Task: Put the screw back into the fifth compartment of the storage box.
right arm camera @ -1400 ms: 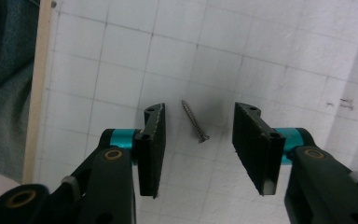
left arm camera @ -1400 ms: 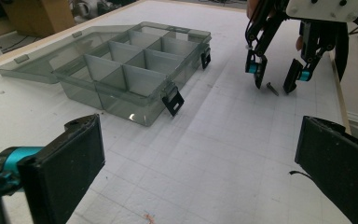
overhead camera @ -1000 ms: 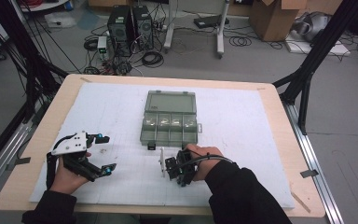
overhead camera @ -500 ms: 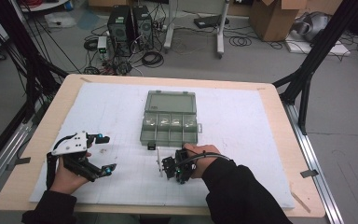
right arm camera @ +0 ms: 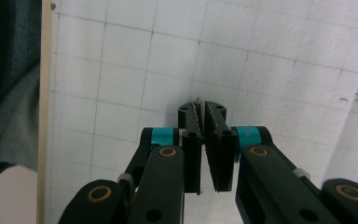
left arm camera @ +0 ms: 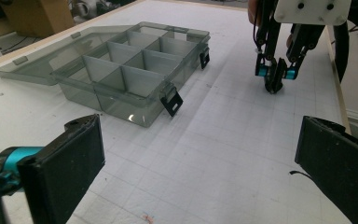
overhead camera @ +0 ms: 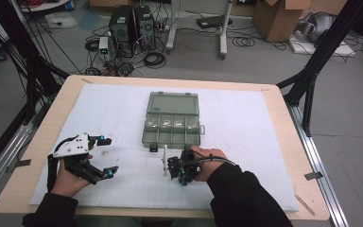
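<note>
Sitting near the middle of the white gridded mat [overhead camera: 246,118] is a smoky clear organizer box [overhead camera: 172,129], its lid [overhead camera: 172,102] laid flat open on the far side and its divided compartments facing up; two black latches [left arm camera: 173,101] hang from its near wall. Small pale items lie in the far row of compartments, too small to tell what they are.

Just near of the box's near edge, the right gripper [overhead camera: 164,163] points left along the mat. In the right gripper view its jaws are almost closed, pinching something tiny and thin at the tips [right arm camera: 203,111]; what it is cannot be told. The person's right hand [overhead camera: 207,162] wraps the gripper body.

Well to the left, the left gripper [overhead camera: 107,156] rests low over the mat in the left hand [overhead camera: 66,176], jaws spread wide and empty.

The mat covers a wooden bench [overhead camera: 283,123].
</note>
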The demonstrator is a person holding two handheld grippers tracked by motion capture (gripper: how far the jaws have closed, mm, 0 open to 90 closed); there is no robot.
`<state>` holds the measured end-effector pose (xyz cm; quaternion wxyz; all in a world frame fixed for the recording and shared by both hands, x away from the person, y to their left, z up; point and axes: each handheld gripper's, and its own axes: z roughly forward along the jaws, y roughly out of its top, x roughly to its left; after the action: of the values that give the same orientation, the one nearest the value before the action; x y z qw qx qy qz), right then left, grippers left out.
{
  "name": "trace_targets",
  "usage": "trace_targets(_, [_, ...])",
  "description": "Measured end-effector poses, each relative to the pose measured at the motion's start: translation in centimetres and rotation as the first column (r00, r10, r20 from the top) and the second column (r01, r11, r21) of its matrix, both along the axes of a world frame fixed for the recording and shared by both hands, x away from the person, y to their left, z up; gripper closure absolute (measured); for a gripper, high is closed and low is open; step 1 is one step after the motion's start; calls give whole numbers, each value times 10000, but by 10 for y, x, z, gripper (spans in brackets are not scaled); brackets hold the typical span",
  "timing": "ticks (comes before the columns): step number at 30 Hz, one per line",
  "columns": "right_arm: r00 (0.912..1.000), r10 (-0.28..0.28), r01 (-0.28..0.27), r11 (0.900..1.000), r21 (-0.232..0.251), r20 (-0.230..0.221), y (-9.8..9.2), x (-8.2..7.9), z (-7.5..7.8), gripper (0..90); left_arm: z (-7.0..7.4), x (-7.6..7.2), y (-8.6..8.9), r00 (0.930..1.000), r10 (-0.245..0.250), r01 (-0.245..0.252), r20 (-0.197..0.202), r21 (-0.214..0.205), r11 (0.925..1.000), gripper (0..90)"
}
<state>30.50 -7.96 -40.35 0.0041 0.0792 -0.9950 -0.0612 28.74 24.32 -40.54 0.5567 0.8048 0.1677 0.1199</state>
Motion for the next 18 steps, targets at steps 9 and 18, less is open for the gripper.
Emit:
trace_targets(9, [9981, -443, 385, 9909, 1289, 425, -15, 0, 15, 852, 0, 0, 0, 10000, 1, -1, 0, -9, 10000, 17])
trace_targets(18, [9913, -1259, 1031, 9252, 3651, 390, -36, 4, 37, 852, 1, -1, 1, 10000, 22, -22, 32, -42, 10000, 17])
